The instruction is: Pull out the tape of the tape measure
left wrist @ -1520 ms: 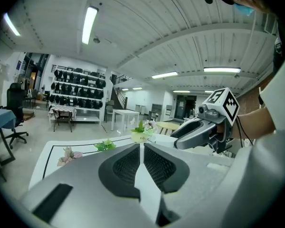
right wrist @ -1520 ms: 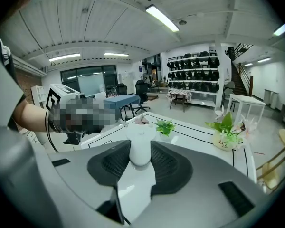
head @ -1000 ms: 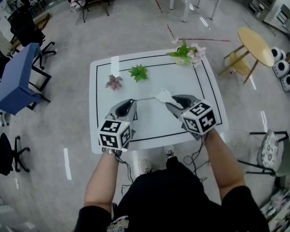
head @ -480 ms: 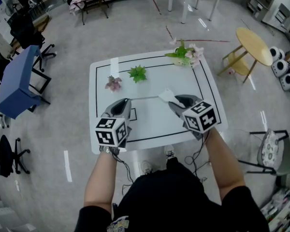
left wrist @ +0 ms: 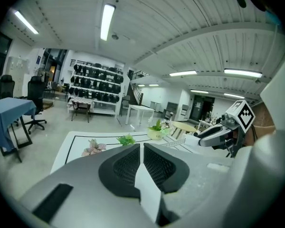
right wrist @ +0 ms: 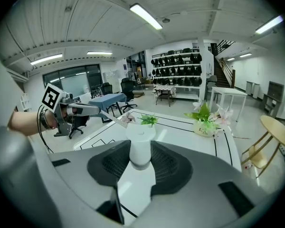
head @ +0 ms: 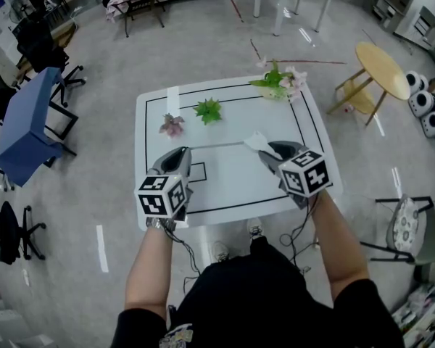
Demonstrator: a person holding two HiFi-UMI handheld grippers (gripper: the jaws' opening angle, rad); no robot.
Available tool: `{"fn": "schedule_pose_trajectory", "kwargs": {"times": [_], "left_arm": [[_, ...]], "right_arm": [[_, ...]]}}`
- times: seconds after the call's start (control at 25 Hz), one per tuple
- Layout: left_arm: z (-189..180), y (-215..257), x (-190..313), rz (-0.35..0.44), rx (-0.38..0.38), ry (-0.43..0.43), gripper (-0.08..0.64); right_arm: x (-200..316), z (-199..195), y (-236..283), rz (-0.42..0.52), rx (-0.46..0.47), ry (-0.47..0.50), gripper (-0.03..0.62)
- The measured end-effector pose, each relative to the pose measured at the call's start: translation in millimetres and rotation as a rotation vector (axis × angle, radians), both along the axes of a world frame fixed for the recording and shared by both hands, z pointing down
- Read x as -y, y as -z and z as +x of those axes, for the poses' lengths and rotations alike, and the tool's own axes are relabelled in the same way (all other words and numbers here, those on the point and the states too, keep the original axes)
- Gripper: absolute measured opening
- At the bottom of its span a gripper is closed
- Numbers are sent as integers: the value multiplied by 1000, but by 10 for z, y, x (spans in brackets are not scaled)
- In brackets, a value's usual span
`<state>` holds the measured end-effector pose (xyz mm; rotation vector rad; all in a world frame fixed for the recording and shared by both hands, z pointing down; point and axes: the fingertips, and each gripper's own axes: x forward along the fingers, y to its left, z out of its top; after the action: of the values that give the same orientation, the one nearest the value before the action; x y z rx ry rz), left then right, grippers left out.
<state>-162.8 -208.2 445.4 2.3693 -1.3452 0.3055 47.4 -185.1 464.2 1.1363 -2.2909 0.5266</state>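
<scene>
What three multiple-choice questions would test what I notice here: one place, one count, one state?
1. Where is the white tape measure case?
A) between the right gripper jaws
B) on the wooden stool
C) on the floor

2. How many plants stand on the table?
A) one
B) three
C) five

3. How is the tape?
A) fully wound in
B) drawn out across to the left gripper
C) snapped in two

Answers:
1 A: the jaws clamp the case.
2 B: pink plant, green plant, flower pot.
3 B: it spans from the case to the shut left jaws.
</scene>
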Motion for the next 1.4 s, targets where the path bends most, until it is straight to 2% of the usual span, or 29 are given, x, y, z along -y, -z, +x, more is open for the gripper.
{"fn": "schedule_pose_trajectory", "kwargs": {"times": [0.12,0.32,0.48,0.72,0.92,1.28,1.4], "left_arm": [[-122,-7,18,-10,5,36,25],[-124,35,8,-7,17,32,25],[-238,-4,18,-19,12,81,25],[-237,5,-1,-11,36,68,25],[-358,-48,14,-32,20,122,25],[-399,-117,67,-39,24,127,25],[-487,-130,78,-46,31,159,23]], "right_arm": [[3,91,-5,-8,1,-20,133],[-28,142,27,-15,7,-23,133],[-20,227,25,-10,-10,-40,133],[-44,349,34,-16,0,-53,133],[-36,443,15,-12,-16,-67,133],[-18,531,-40,-21,-15,-73,133],[-4,589,-35,-21,-26,-89,133]]}}
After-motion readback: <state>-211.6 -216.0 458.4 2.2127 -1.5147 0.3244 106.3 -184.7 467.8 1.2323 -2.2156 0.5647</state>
